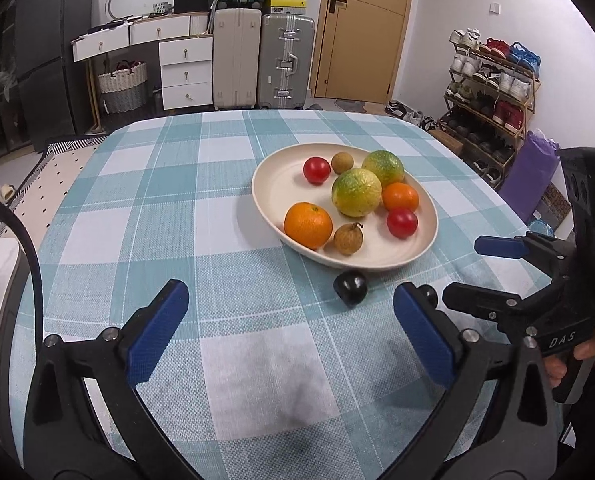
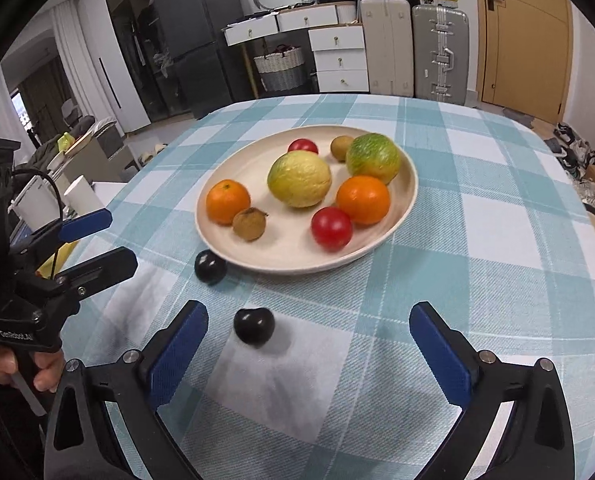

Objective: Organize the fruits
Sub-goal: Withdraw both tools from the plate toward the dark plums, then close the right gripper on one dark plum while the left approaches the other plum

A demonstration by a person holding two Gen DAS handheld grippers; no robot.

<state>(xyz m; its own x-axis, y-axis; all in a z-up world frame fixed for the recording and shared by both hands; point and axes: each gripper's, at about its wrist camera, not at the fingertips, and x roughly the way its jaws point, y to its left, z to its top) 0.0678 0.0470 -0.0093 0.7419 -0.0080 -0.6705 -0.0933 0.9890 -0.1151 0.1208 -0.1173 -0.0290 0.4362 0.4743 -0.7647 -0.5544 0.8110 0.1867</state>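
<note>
On the checked tablecloth (image 1: 225, 184) in the left wrist view sits a cream plate (image 1: 275, 184) loaded with fruit: two oranges, two yellow-green citrus, two red tomatoes and two small brown fruits, all inside the rim. The left gripper (image 1: 291, 334) is spread wide with nothing between its blue pads, just bare cloth. One dark plum (image 1: 350, 287) lies on the cloth right beside the near rim of the plate, ahead of the gripper and a bit to its right. A second dark fruit only peeks out behind the right-hand finger here, so you barely get it. The right gripper (image 1: 485, 276) comes in from the right edge, jaws apart, with a hand (image 1: 581, 356) on its grip. This view also gets the shoe rack (image 1: 493, 92) and the door (image 1: 363, 28).

From the right wrist view, the other plum (image 2: 254, 326) is in plain sight, lying on the cloth between the plate (image 2: 257, 254) and the right gripper (image 2: 309, 344), nearer its left finger, not touched by either pad. That gripper is wide open too and holds nothing. The first plum (image 2: 210, 266) is just beside the plate's near-left rim. The left gripper (image 2: 111, 240) shows at the left edge, released, with a hand (image 2: 37, 368) under it. The fridge (image 2: 193, 36) is clearer here, no shoe rack.
</note>
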